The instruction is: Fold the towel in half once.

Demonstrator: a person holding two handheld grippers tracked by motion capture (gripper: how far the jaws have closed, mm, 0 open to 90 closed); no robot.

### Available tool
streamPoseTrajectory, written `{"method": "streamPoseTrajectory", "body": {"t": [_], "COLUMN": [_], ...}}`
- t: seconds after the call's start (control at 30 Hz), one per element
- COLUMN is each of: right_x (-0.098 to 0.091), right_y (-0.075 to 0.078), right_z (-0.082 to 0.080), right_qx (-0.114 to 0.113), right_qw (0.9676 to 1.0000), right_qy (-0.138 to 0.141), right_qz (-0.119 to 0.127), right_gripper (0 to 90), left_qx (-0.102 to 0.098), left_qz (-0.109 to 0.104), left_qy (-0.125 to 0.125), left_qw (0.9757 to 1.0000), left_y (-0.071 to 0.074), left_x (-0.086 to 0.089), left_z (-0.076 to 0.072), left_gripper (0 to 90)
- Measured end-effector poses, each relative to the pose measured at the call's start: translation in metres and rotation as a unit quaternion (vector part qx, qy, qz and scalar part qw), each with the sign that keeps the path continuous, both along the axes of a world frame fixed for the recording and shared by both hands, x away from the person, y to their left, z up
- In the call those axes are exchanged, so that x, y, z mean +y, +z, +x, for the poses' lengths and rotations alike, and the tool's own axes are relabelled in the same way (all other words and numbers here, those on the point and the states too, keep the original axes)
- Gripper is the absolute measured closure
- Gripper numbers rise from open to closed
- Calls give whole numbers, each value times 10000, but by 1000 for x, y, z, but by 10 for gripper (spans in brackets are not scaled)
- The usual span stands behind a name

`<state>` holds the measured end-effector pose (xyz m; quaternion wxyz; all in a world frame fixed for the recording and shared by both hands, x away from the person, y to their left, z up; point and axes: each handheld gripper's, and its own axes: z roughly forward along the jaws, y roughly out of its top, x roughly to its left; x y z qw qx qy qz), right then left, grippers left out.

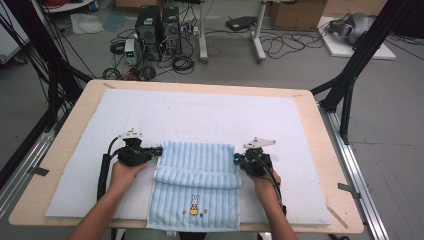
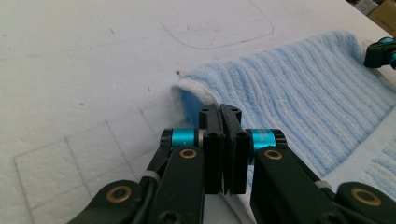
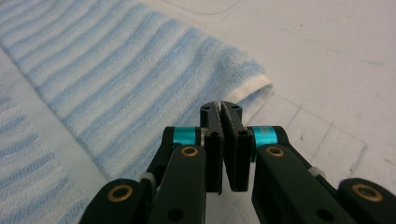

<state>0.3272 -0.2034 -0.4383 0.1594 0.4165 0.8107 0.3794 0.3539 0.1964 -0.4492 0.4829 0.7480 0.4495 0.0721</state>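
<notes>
Tabletop towel (image 1: 197,172) between both tongs

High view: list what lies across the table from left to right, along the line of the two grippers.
Bare white mat → left gripper → blue striped towel → right gripper → bare white mat again → wooden table edge.

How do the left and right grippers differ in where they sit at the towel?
The left gripper sits at the blue towel's far left corner; the right gripper sits at its far right corner, slightly nearer the person. The left points rightward, the right leftward. Both have shut jaws at the towel's folded far edge.
</notes>
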Motion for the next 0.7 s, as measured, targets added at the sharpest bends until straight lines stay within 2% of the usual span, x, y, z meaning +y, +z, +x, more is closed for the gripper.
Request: {"method": "streamPoseTrajectory", "body": {"t": [0.03, 0.13, 0.2, 0.23, 0.27, 0.3, 0.37, 0.47, 0.6, 0.63, 0.7], "right_x": [-1, -3, -4, -5, -6, -8, -10, -5, 5, 7, 12], "right_y": [0, 0, -3, -3, -3, -1, -1, -7, -8, -8, -6], "right_z": [1, 3, 5, 6, 5, 4, 4, 7, 5, 4, 2], "right_qx": [-34, -52, 44, 61, 46, 38, 56, 312, 134, 59, 55], "right_qw": [10000, 9998, 9995, 9994, 9992, 9989, 9985, 9984, 9996, 9996, 9996], "right_qy": [-53, -209, -293, -315, -364, -394, -445, -312, -263, -202, -48], "right_qz": [-1, 13, 65, 98, 175, 236, 322, 343, -38, -162, -278], "right_gripper": [874, 872, 792, 757, 728, 691, 633, 565, 551, 569, 673], "left_qx": [-32, 63, 94, 146, 220, 222, 169, 310, 127, 11, -206], "left_qz": [-43, -139, 23, 81, 109, 179, 229, 236, 356, 486, 693], "left_qy": [84, 259, 306, 318, 308, 281, 291, 118, 59, 63, 87], "left_qw": [10000, 9995, 9995, 9994, 9992, 9992, 9992, 9992, 9993, 9988, 9973], "left_y": [2, 2, 0, 0, 0, 0, 2, 0, -2, -2, -3], "left_x": [0, -1, -3, -4, -4, -3, -3, -4, -9, -11, -13], "left_z": [2, 8, 8, 8, 7, 6, 3, 1, -2, -4, -9], "left_gripper": [876, 874, 844, 793, 687, 633, 550, 507, 508, 532, 617]}}
